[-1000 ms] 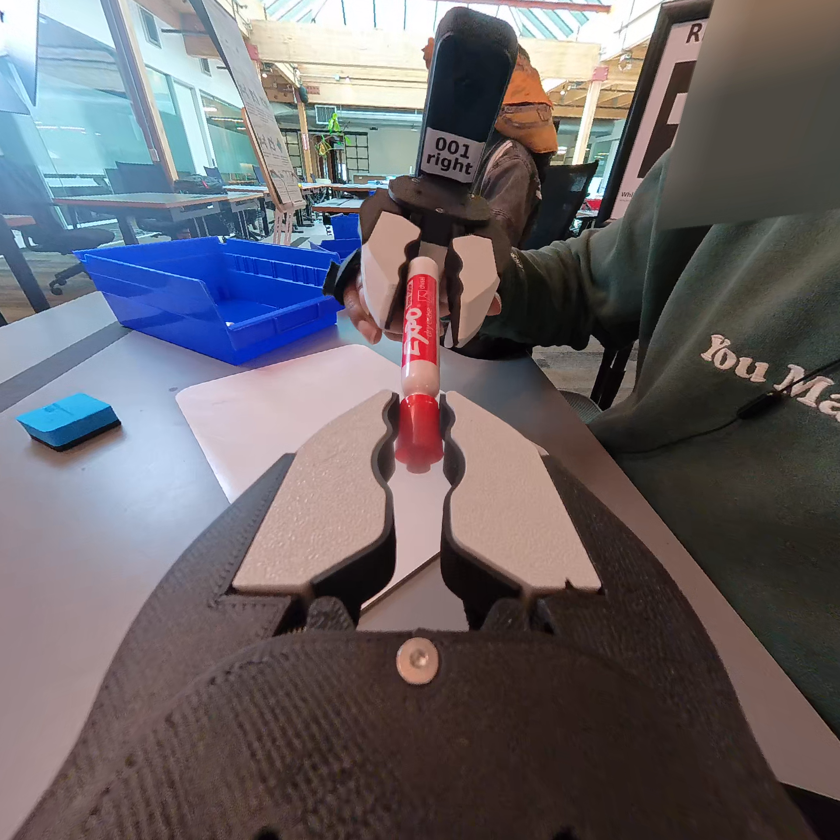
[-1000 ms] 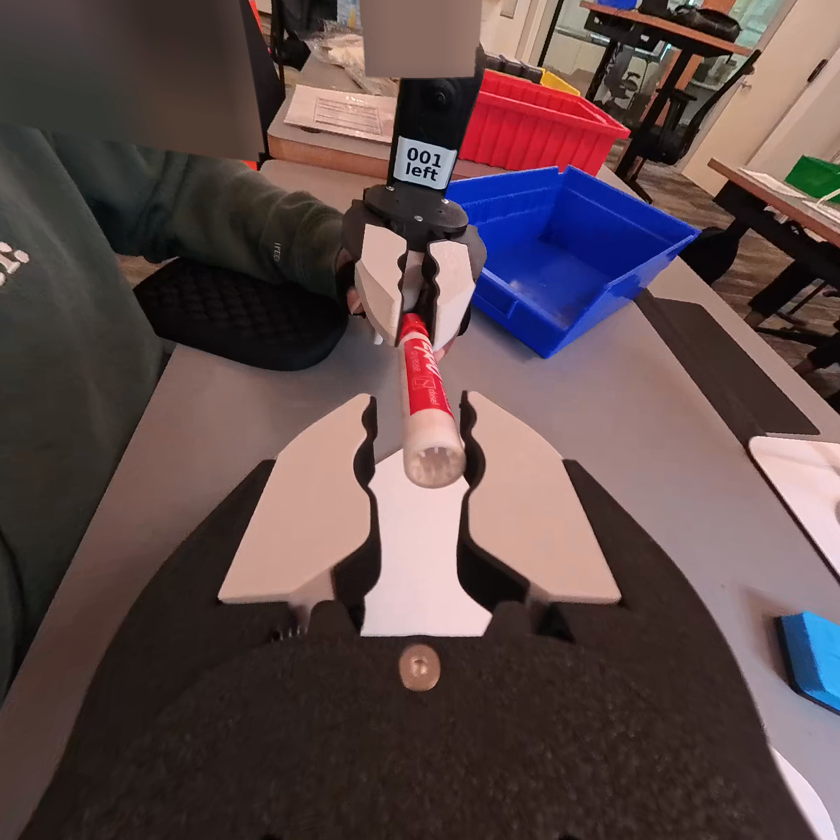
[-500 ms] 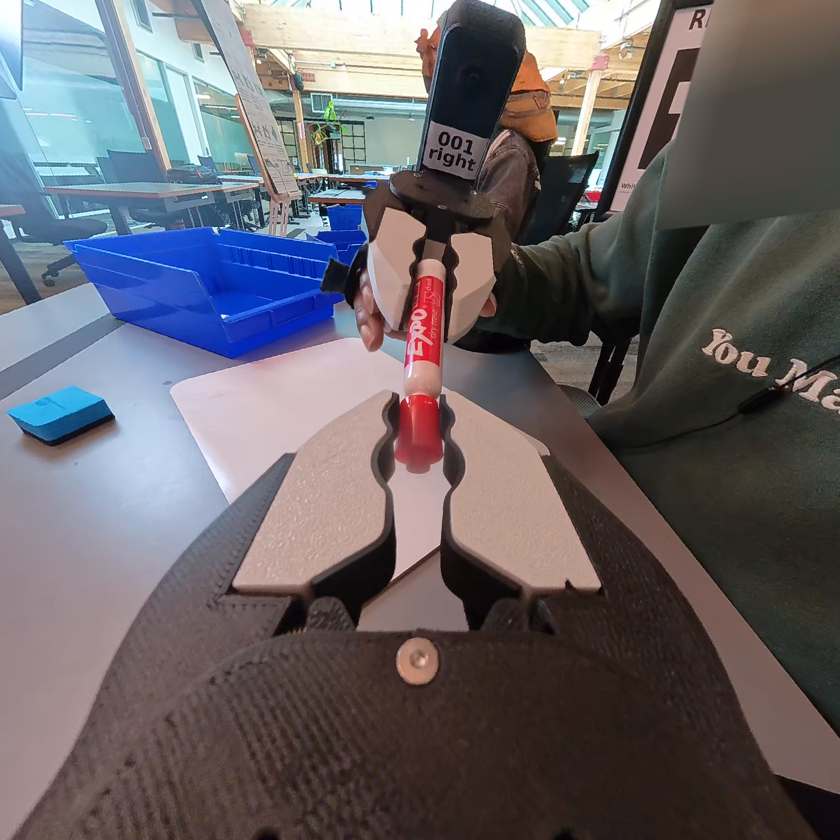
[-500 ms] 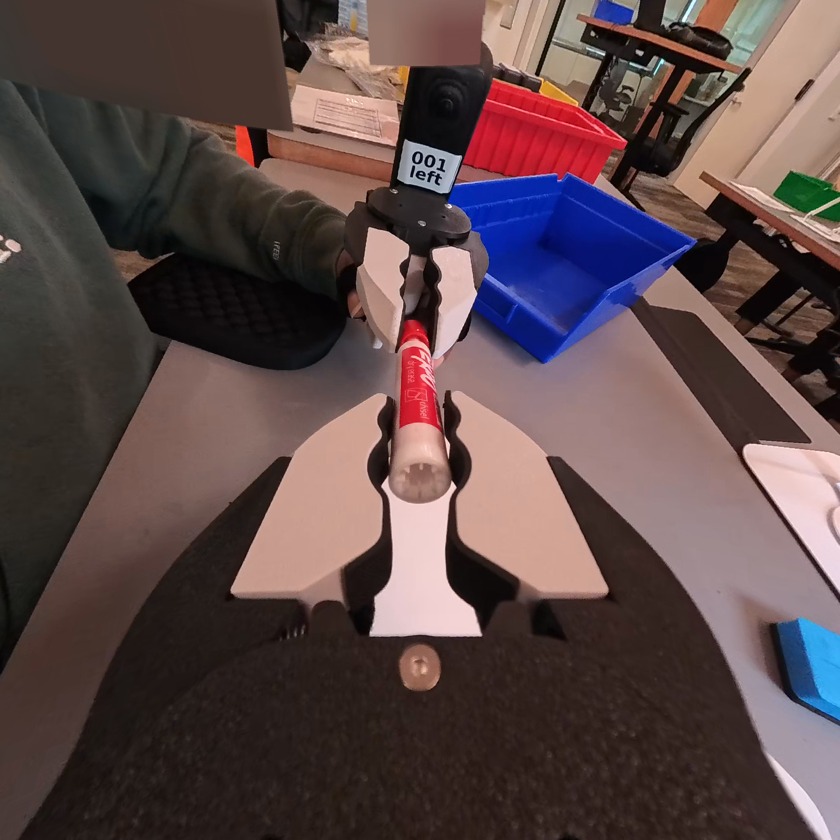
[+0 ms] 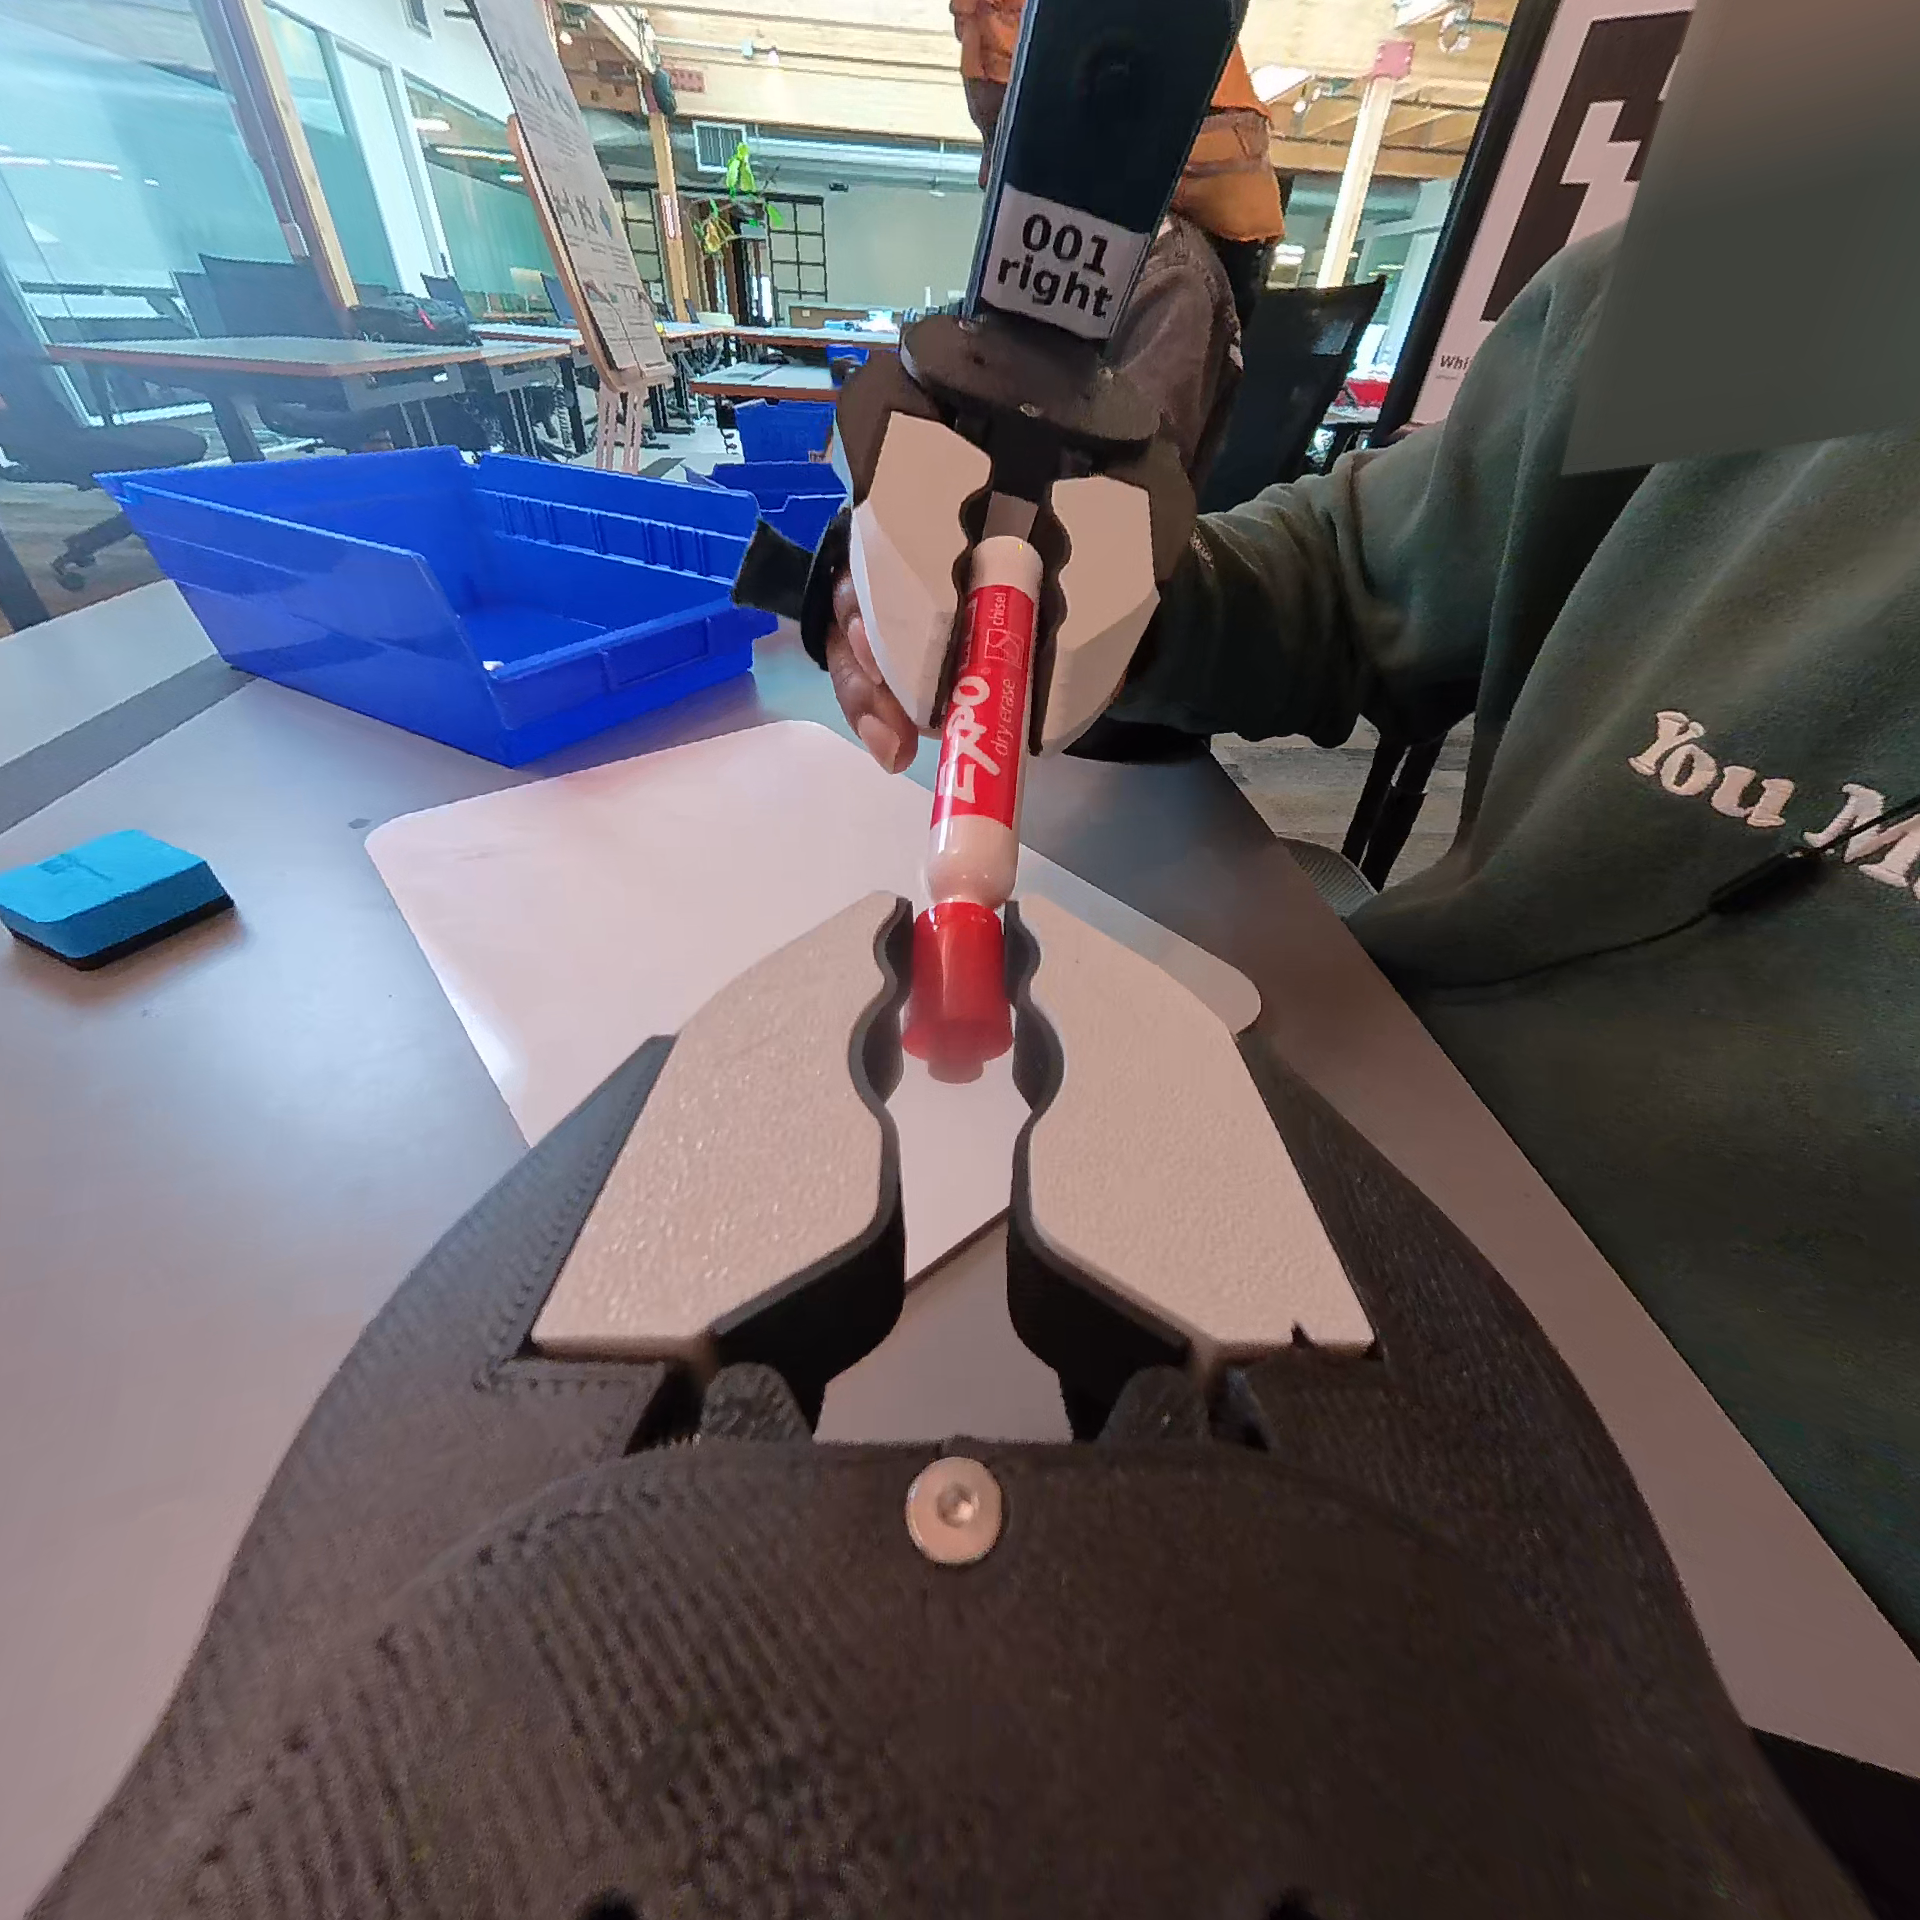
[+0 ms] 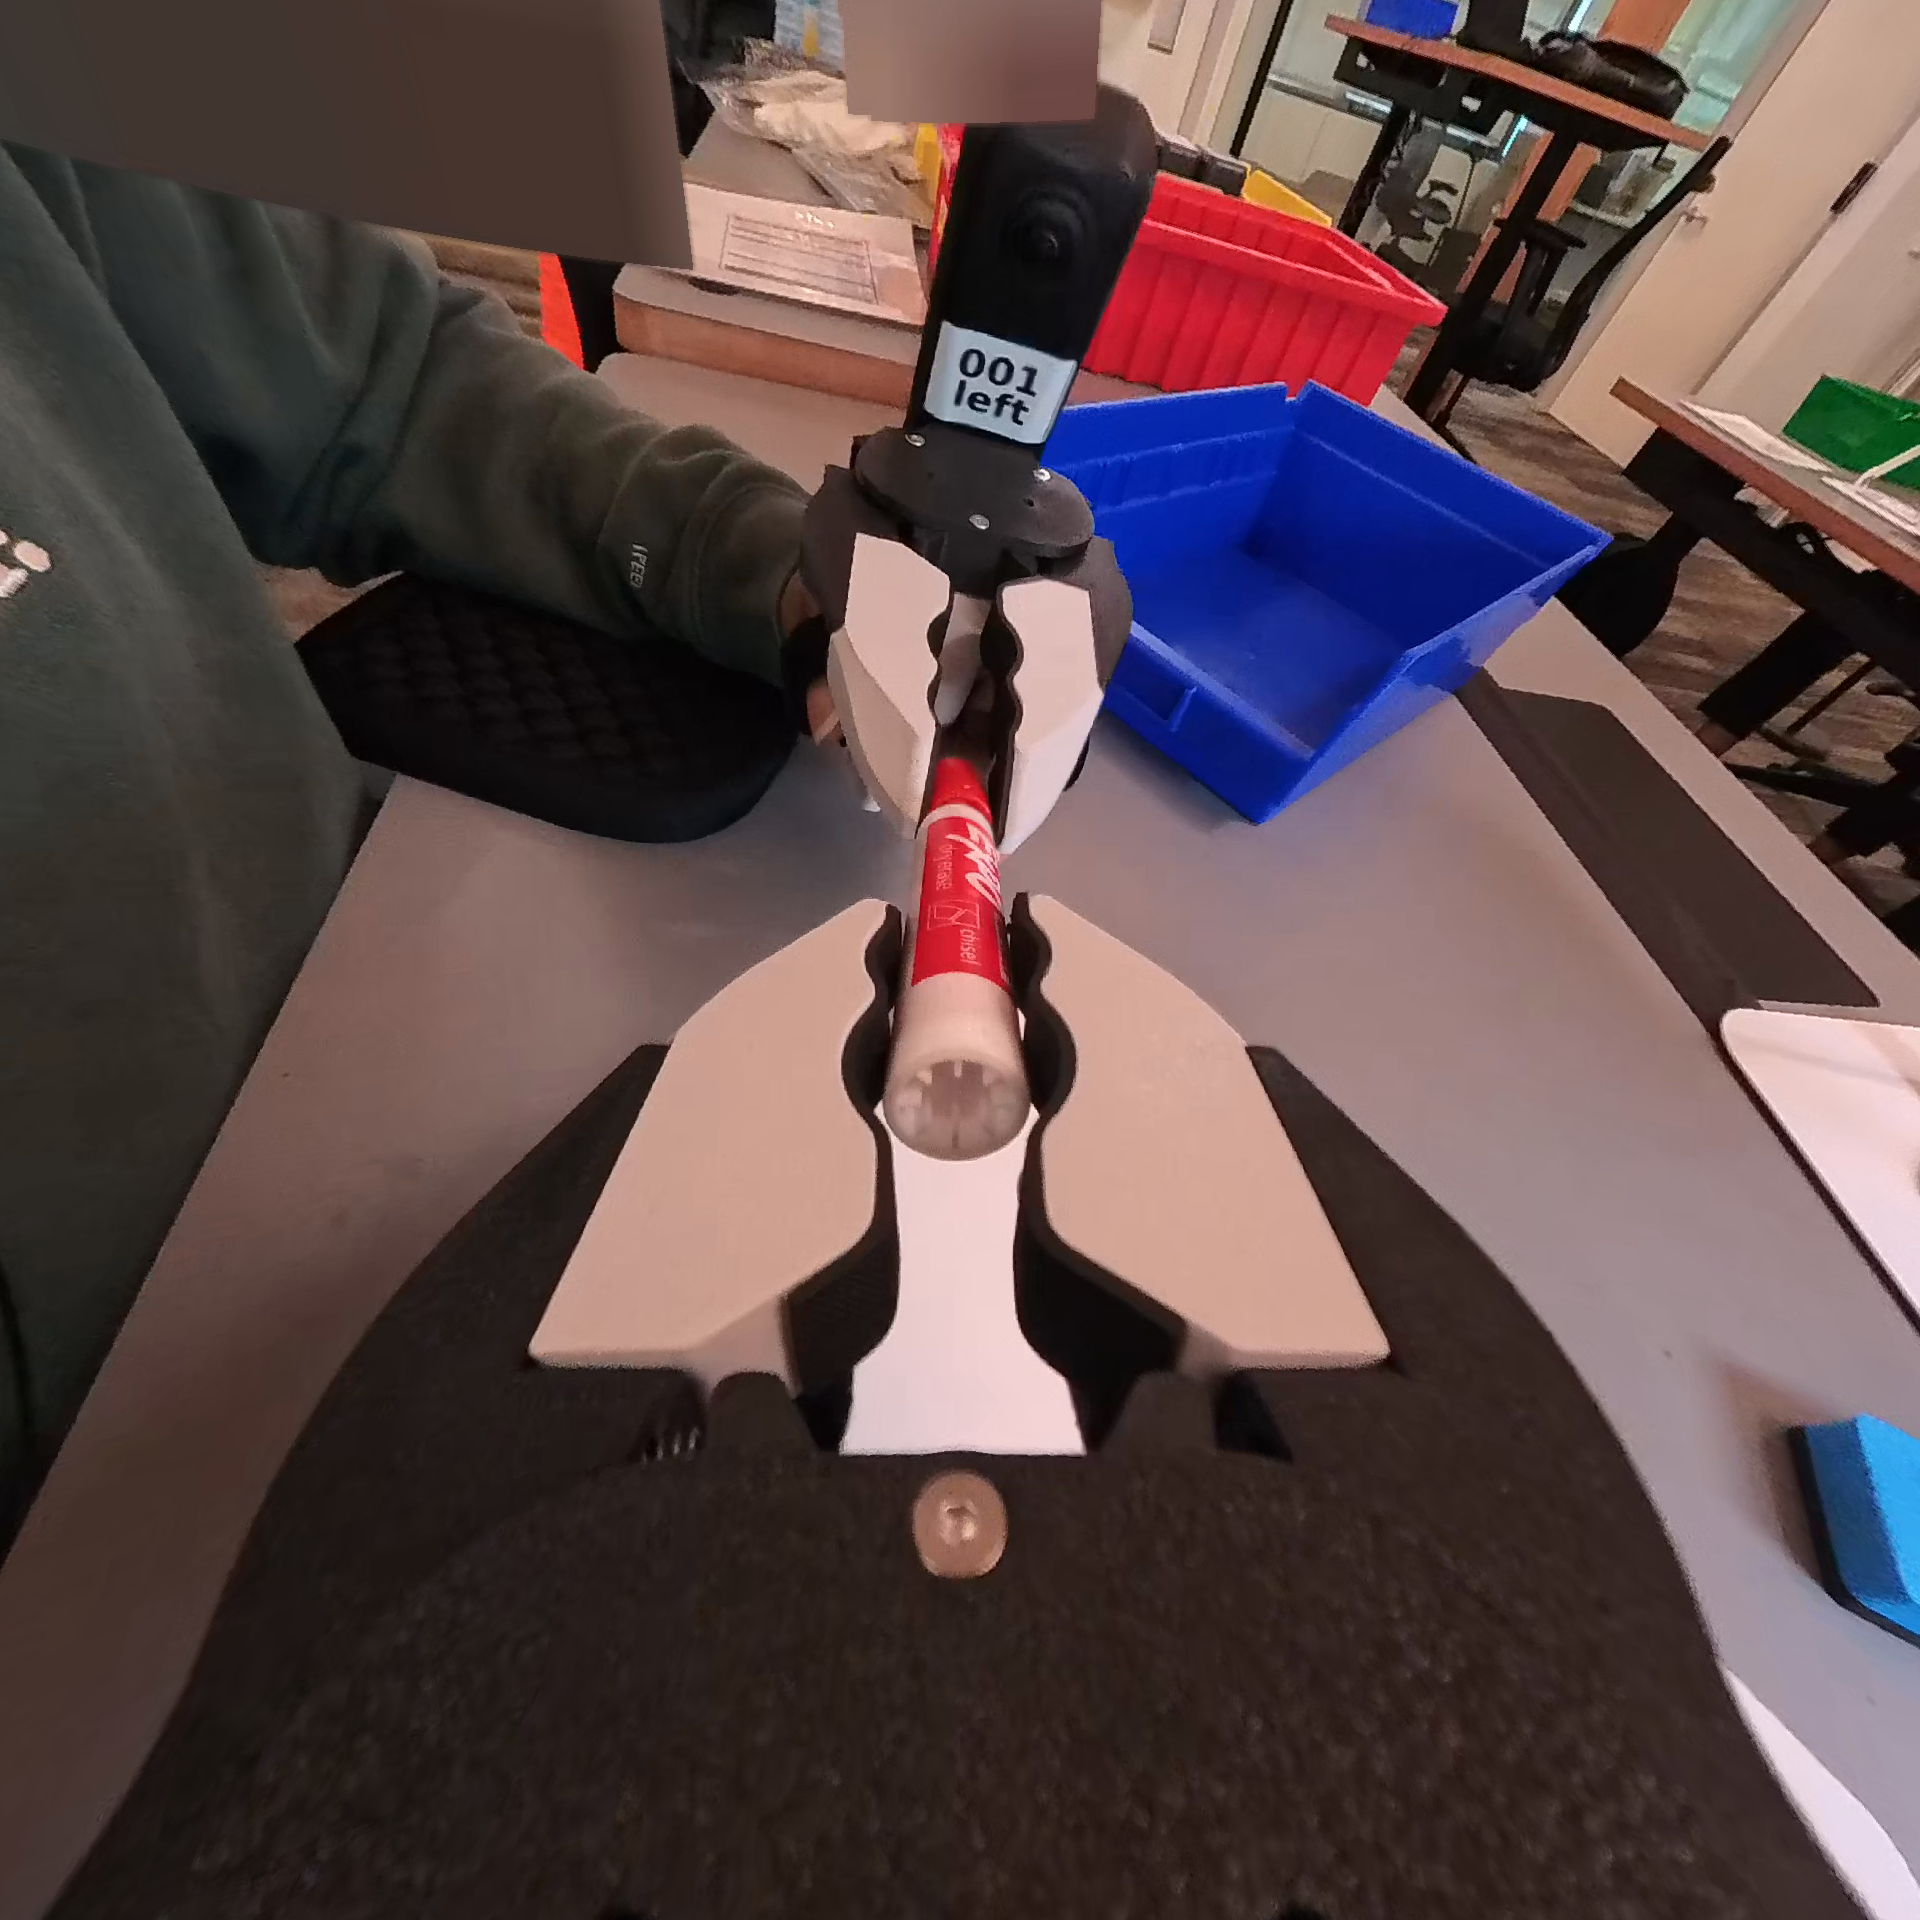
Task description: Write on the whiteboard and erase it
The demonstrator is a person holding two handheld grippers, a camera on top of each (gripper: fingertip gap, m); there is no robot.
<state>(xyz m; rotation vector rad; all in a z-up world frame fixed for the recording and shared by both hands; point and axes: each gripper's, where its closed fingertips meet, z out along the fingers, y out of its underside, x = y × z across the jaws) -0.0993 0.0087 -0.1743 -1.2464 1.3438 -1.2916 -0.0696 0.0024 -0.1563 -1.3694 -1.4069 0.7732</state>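
Right now you have the marker (image 5: 982, 727) bridged in the air between both tools, above the near part of the whiteboard (image 5: 644, 883) that lies flat on the grey surface (image 5: 239, 1091). Your left gripper (image 5: 956, 997) has its jaws nearly closed around the red cap (image 5: 954, 992), and your right gripper (image 6: 961, 1029) has its jaws drawn in on the white barrel end, so each tool pinches one end of the same pen. It looks like the cap is about to be pulled off, with no writing on the board yet as far as can be seen.

The main risk is a crooked pull. If you draw the two tools apart off the pen's axis, the barrel could twist in the right jaws' scalloped notch and slip, or the cap could pop free suddenly and the bare tip swing down and streak the board or the surface. Grip too lightly on the cap (it is smooth and round) and the left jaws may simply slide off it.

The blue eraser (image 5: 109, 909) waits on the surface to the left of the board, well apart from the pen, with a blue bin (image 5: 436, 603) behind it.
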